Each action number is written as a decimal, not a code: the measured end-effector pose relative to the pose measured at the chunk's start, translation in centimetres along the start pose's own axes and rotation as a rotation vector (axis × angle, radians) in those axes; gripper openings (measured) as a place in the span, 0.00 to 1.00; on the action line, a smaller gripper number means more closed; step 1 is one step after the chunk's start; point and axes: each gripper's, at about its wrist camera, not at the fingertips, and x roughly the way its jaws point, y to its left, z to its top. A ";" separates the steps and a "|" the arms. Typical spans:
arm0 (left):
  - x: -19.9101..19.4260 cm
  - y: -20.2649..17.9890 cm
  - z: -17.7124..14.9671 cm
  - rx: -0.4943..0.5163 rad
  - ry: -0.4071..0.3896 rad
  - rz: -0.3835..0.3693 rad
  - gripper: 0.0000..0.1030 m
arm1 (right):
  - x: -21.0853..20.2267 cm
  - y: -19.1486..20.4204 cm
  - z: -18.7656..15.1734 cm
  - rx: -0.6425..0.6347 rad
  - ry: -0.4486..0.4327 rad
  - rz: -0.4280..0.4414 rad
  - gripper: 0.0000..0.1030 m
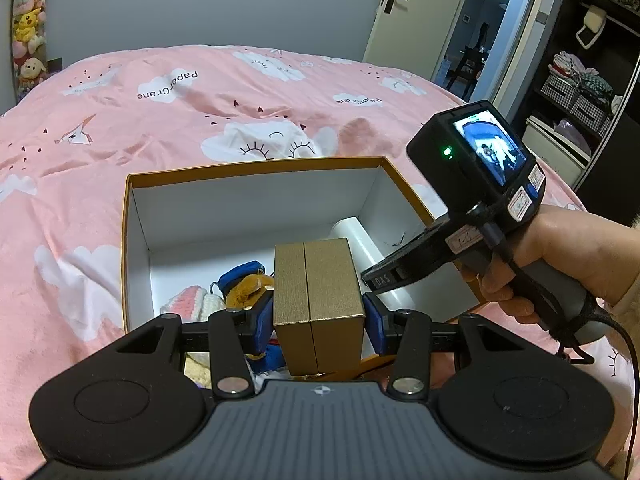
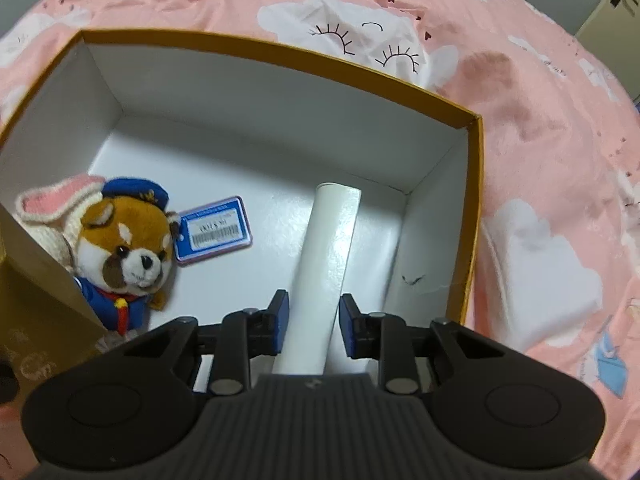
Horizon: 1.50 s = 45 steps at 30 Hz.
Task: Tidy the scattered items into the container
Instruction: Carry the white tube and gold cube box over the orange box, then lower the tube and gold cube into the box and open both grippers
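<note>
An open cardboard box with orange rim and white inside sits on the pink bed; it also shows in the right wrist view. My left gripper is shut on a small gold box, held over the container's near side. My right gripper is open, its blue pads on either side of a white roll lying on the container floor, with small gaps. The roll also shows in the left wrist view. A plush dog in blue uniform with a blue tag and a pink-and-white knitted item lie inside at the left.
The pink cloud-print bedspread surrounds the container. A door and dark shelves stand at the far right, a column of plush toys at the far left. The right hand-held gripper body hangs over the container's right wall.
</note>
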 end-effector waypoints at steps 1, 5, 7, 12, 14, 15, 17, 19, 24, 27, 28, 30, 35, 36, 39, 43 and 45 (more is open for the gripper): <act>0.0 0.0 0.0 0.000 0.000 -0.001 0.51 | -0.1 0.3 -0.1 -0.013 0.005 -0.031 0.28; 0.0 0.1 0.0 -0.005 0.001 -0.008 0.51 | -0.1 0.2 -0.4 -0.025 0.017 -0.111 0.27; 0.1 0.1 0.1 -0.009 0.000 -0.008 0.51 | -0.3 0.0 -0.4 -0.032 0.020 -0.160 0.19; 0.3 0.0 0.1 -0.016 0.000 -0.014 0.51 | -0.8 -0.6 -0.1 -0.034 0.025 -0.171 0.16; 0.3 -0.2 0.1 -0.012 0.000 -0.015 0.51 | -1.0 -0.6 -0.2 -0.046 0.023 -0.150 0.22; 0.3 -0.2 0.1 -0.010 0.001 -0.015 0.51 | -1.1 -0.5 -0.3 -0.052 0.023 -0.126 0.24; 0.4 -0.3 0.2 -0.009 0.003 -0.015 0.51 | -1.0 -0.4 -0.3 -0.062 0.021 -0.087 0.34; 0.5 -0.4 0.3 -0.010 0.006 -0.014 0.52 | -0.8 0.0 -0.4 -0.082 0.019 -0.080 0.38; 0.7 -0.5 0.3 -0.014 0.010 -0.016 0.52 | -0.1 1.0 -0.2 -0.147 0.014 -0.126 0.35; 0.9 -0.4 0.4 -0.024 0.014 -0.023 0.52 | 0.3 1.4 -0.5 -0.203 0.029 -0.189 0.25; 1.0 -0.4 0.4 -0.027 0.014 -0.025 0.52 | 0.4 1.3 -0.6 -0.209 0.038 -0.194 0.25; 1.2 -0.4 0.4 -0.032 0.014 -0.029 0.52 | 0.5 1.2 -0.7 -0.216 0.047 -0.190 0.26; 2.1 -0.6 0.6 -0.046 0.015 -0.041 0.52 | -0.6 0.7 -1.0 -0.206 0.004 -0.124 0.26; 2.5 -0.7 0.7 -0.055 0.018 -0.038 0.52 | -1.0 0.6 -1.1 -0.204 -0.012 -0.109 0.26; 3.9 -1.2 1.1 -0.092 0.029 -0.023 0.51 | -2.4 0.5 -1.7 -0.219 -0.070 -0.109 0.27; 6.2 -1.7 1.5 -0.167 0.064 -0.016 0.51 | -3.8 -0.3 -2.3 -0.195 -0.110 -0.109 0.27; 7.3 -1.8 1.4 -0.199 0.087 -0.017 0.51 | -4.4 -1.4 -2.6 -0.170 -0.135 -0.069 0.26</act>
